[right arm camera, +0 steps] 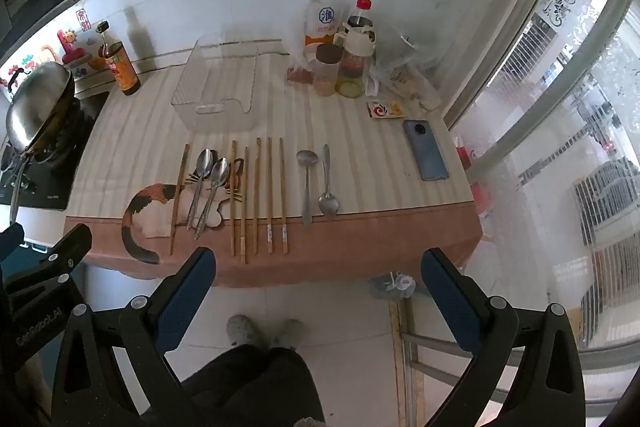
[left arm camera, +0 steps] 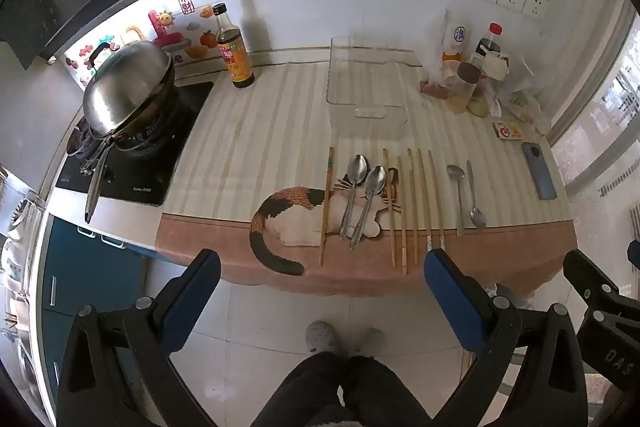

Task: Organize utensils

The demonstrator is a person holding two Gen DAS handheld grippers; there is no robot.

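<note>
Counter [right arm camera: 360, 155]: striped cloth, cat print at front edge.
Front edge: chopsticks [right arm camera: 270, 195], spoons [right arm camera: 208, 183], in a row.
Back: clear bin [right arm camera: 216, 83], bottle [right arm camera: 120, 63], jars [right arm camera: 352, 63].
Right edge: phone [right arm camera: 426, 149].

You had shiny metal spoons [right arm camera: 205, 163] beside matt wooden chopsticks [right arm camera: 270, 195] on a striped cloth mat [right arm camera: 132, 131], with a clear glossy plastic bin [right arm camera: 218, 91] farther back.

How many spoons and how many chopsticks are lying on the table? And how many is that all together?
Spoons: 4 (two side by side on the cat picture, two more further right)
Chopsticks: 6 single sticks
Total: 10 utensils, all lying on the tablecloth in front of the clear plastic bin, which looks empty.
</note>
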